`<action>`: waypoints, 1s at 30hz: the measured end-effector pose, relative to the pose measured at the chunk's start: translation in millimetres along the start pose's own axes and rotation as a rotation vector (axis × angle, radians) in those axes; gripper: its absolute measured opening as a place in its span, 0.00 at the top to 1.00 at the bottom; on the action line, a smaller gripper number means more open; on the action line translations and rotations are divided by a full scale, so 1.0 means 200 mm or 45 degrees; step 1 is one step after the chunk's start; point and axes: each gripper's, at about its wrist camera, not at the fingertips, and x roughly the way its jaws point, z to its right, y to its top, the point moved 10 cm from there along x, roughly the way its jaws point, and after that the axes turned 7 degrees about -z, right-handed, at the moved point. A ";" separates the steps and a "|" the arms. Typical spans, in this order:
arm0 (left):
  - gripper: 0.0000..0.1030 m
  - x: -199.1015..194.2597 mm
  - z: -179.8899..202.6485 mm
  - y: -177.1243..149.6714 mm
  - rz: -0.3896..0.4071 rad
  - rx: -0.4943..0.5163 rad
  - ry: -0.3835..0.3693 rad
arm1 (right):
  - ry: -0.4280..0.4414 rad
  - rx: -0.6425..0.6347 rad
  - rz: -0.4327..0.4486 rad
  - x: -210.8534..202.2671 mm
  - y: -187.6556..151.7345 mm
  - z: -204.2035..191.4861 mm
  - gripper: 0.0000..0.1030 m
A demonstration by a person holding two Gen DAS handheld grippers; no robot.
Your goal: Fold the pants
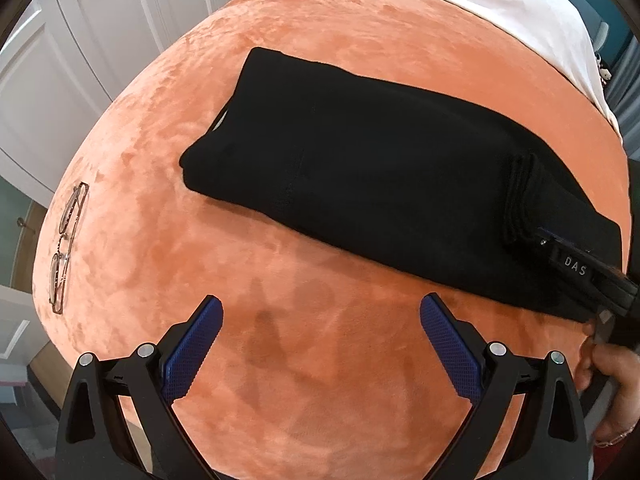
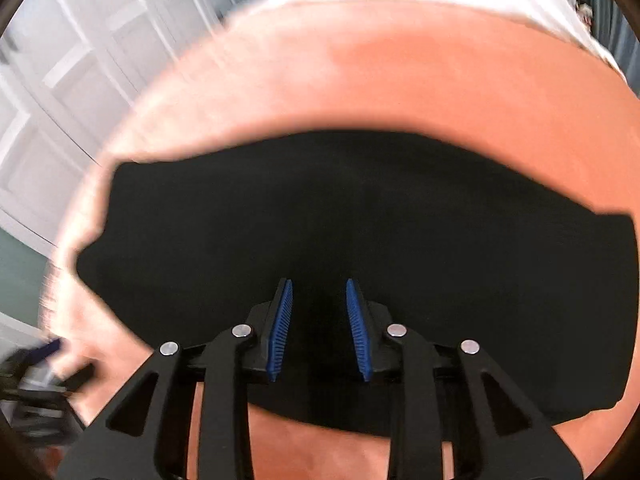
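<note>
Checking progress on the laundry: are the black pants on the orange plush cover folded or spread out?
Folded. The black pants lie as a compact rectangular bundle on the orange plush cover, with stacked layers showing at one end.

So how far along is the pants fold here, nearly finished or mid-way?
Nearly finished, it seems. Done: the black pants lie as a compact layered bundle on the orange blanket. In hand: the right tool sits over the bundle's near edge, pads apart with no cloth visibly pinched; the left tool is open over bare blanket. Left: perhaps one more fold or a tidy.
</note>
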 end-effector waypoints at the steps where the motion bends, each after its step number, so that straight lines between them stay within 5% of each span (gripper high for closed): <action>1: 0.05 0.00 -0.01 0.01 0.000 -0.004 -0.001 | 0.023 0.025 0.017 -0.04 0.01 -0.01 0.74; 3: 0.05 0.02 -0.02 0.02 -0.017 -0.042 -0.043 | 0.060 0.057 0.040 -0.11 0.02 -0.02 0.73; 5: 0.05 0.04 -0.07 0.07 -0.039 -0.172 -0.203 | 0.100 0.068 0.102 -0.22 0.03 -0.03 0.73; 8: 0.05 0.11 -0.20 0.19 -0.047 -0.480 -0.461 | 0.067 0.042 0.156 -0.36 -0.05 -0.01 0.72; 11: 0.05 0.21 -0.32 0.28 -0.049 -0.694 -0.562 | 0.049 0.050 0.210 -0.45 -0.12 0.04 0.68; 13: 0.06 0.29 -0.36 0.32 -0.053 -0.749 -0.542 | -0.004 0.077 0.236 -0.51 -0.21 0.09 0.54; 18: 0.06 0.31 -0.37 0.46 0.049 -0.739 -0.442 | -0.102 0.215 0.270 -0.60 -0.33 0.44 0.48; 20: 0.06 0.34 -0.38 0.49 0.046 -0.753 -0.412 | -0.175 0.352 0.300 -0.66 -0.38 0.74 0.32; 23: 0.06 0.36 -0.39 0.52 0.097 -0.778 -0.367 | -0.208 0.498 0.298 -0.69 -0.48 1.04 0.32; 27: 0.06 0.37 -0.37 0.55 0.120 -0.687 -0.232 | 0.008 0.660 0.182 -0.49 -0.53 1.19 0.31; 30: 0.11 0.38 -0.34 0.55 0.127 -0.581 -0.168 | 0.149 0.745 0.109 -0.36 -0.52 1.10 0.21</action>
